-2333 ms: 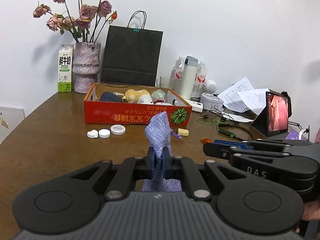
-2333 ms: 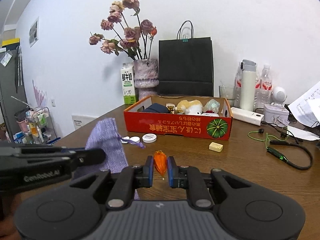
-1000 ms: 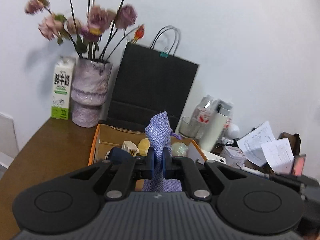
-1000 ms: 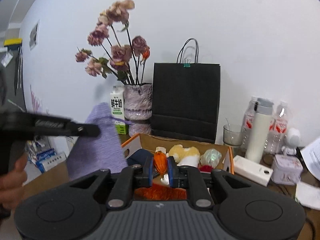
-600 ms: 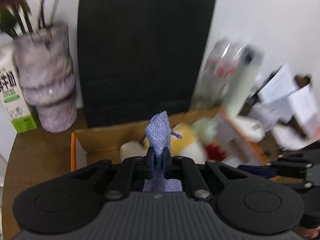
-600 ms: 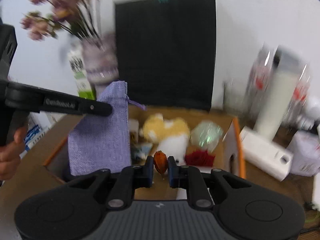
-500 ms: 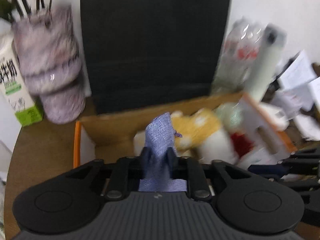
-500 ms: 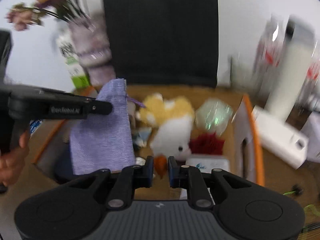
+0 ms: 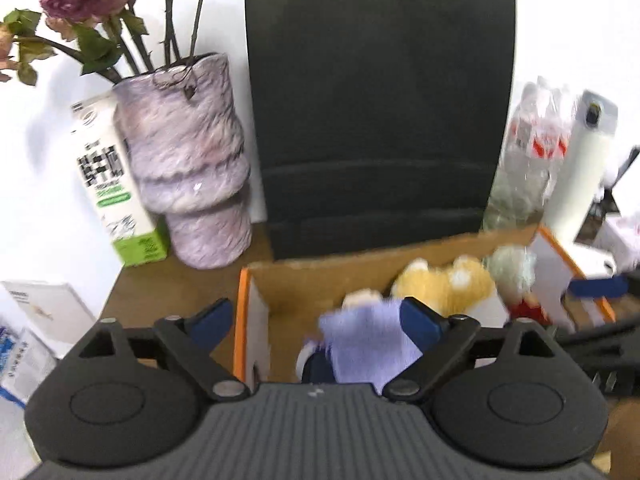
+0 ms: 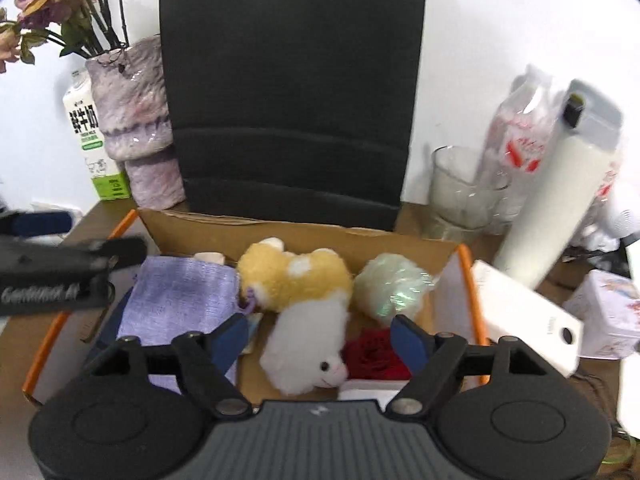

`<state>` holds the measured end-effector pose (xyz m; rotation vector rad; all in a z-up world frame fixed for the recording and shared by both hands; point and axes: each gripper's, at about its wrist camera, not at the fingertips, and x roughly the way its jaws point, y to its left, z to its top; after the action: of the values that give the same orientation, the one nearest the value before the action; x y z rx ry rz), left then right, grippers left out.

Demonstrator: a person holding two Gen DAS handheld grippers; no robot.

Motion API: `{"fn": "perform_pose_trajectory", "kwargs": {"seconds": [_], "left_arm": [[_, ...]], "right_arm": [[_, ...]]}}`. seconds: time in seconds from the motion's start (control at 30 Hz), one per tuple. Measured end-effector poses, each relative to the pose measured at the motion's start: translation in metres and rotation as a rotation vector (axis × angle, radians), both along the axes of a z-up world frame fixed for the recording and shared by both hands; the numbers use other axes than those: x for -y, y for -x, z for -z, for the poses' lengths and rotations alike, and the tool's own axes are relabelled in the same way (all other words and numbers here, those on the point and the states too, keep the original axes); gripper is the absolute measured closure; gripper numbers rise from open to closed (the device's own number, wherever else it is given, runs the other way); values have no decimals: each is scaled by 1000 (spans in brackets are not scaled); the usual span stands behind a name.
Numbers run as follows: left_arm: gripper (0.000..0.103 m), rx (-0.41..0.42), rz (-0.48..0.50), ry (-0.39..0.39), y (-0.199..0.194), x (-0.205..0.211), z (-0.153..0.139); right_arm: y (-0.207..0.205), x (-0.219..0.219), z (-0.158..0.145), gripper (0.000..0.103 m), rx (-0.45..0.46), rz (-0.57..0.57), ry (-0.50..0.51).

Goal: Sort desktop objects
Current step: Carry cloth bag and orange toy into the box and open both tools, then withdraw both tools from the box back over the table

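So at this point both grippers were hanging over the cardboard box (image 10: 304, 236), and both were letting go. The left gripper (image 9: 316, 316) had its jaws swinging open, with the purple pouch (image 9: 370, 344) blurry in the gap between them, not pinched by either pad as far as I could tell. The right wrist view showed that same pouch lying flat in the left part of the box, so I'd call that item delivered or just about. The right gripper (image 10: 320, 334) was opening too, and nothing was clamped in it. I couldn't make out what, if anything, it had just dropped.

Box contents, as far as I could see:
- the pouch at the left end, resting on something dark blue
- a yellow-and-white plush toy (image 10: 304, 304) in the middle
- a pale green crinkly ball (image 10: 390, 286) right of the plush
- a red rose-looking thing (image 10: 372, 354) near the front, just under the right gripper's finger
- a small cream bit poking up behind the pouch, too small to name

Outside the box, at the far edge of the table, stood the black paper bag (image 10: 290, 84), the vase (image 10: 136, 120) with the milk carton (image 10: 94, 140) beside it, plus a glass (image 10: 460, 196) and a white bottle (image 10: 560, 184) off to the right.

My guess is the sorting was well along. Neither view showed the near part of the table, so what was left out there is anyone's guess.
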<state>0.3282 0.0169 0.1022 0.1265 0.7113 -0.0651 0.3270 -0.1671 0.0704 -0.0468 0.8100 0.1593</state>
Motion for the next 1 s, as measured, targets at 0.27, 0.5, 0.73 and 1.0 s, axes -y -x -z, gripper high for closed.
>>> {"fn": "perform_pose_trajectory", "kwargs": {"seconds": [0.27,0.5,0.73,1.0], "left_arm": [[2,50,-67,55,98,-4,0],[0,114,-62,119,195,0,5],[0,132,-21,188,292,-4,31],[0,182,-45,186,375,-12,77]], "right_arm": [[69,19,-12,19,89,55,-44],[172,24,-11,16,217,9,-21],[269,28,7,6,229,-27,-52],[361,29,55,6,253,-33,-114]]}}
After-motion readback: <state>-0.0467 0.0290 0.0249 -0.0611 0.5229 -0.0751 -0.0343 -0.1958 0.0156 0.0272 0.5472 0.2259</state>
